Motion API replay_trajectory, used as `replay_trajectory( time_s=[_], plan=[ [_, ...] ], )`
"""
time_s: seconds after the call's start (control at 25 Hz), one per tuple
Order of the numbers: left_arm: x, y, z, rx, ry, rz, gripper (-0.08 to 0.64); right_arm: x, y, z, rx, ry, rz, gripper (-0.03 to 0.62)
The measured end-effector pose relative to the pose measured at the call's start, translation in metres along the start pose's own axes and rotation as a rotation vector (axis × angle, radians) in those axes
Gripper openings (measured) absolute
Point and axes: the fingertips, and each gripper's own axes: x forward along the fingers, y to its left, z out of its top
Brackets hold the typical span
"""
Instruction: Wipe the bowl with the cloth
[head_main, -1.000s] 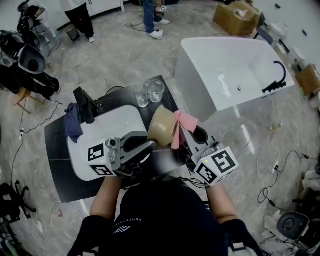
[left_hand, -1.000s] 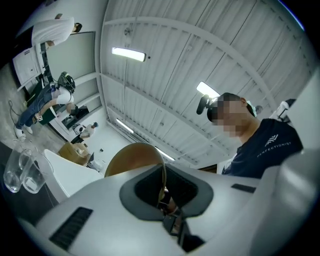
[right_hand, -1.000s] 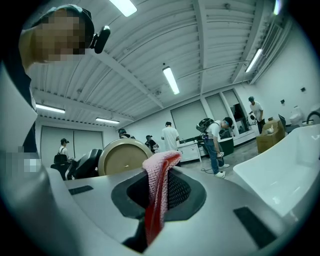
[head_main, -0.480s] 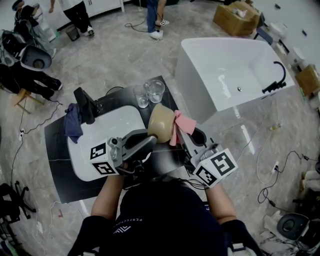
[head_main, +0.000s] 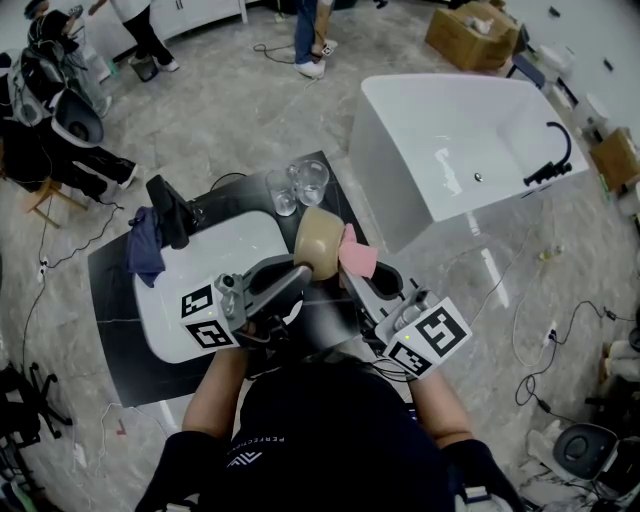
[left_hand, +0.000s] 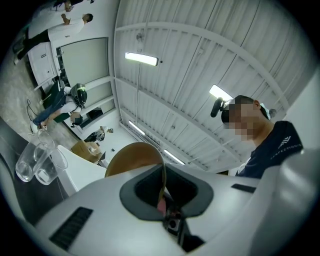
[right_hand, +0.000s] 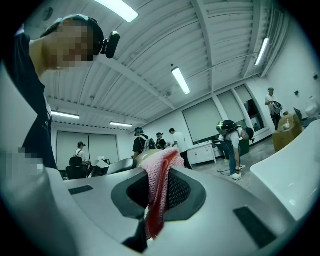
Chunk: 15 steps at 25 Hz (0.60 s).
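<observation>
In the head view a tan bowl (head_main: 322, 242) is held up on its side above the black table, my left gripper (head_main: 300, 268) shut on its rim. The left gripper view shows that thin rim (left_hand: 162, 172) clamped between the jaws, the bowl's tan body (left_hand: 131, 157) rising behind. My right gripper (head_main: 352, 272) is shut on a pink cloth (head_main: 356, 256), which lies against the bowl's right side. In the right gripper view the pink cloth (right_hand: 161, 185) hangs pinched between the jaws, with the bowl's edge (right_hand: 145, 156) just behind it.
A white sink basin (head_main: 225, 250) sits in the black table (head_main: 115, 290). Two clear glasses (head_main: 298, 184) stand at the table's far edge, a dark blue rag (head_main: 145, 245) by a black faucet (head_main: 170, 208) at left. A white bathtub (head_main: 460, 150) stands right. People stand beyond.
The right gripper has moved left and up toward the bowl, and the pink cloth, which hung loose beside it, now lies bunched against the bowl's side. The bowl stays about where it was.
</observation>
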Motion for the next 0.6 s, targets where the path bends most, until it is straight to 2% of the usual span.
replay_trajectory(
  time_s=[0.28, 0.6],
  plan=[
    [-0.007, 0.009, -0.002, 0.003, 0.001, 0.025, 0.020, 0.000, 0.004, -0.004, 0.009, -0.002, 0.027, 0.043],
    [-0.006, 0.021, -0.002, 0.018, 0.019, 0.087, 0.020, 0.000, 0.006, -0.006, 0.005, 0.018, 0.057, 0.043]
  ],
)
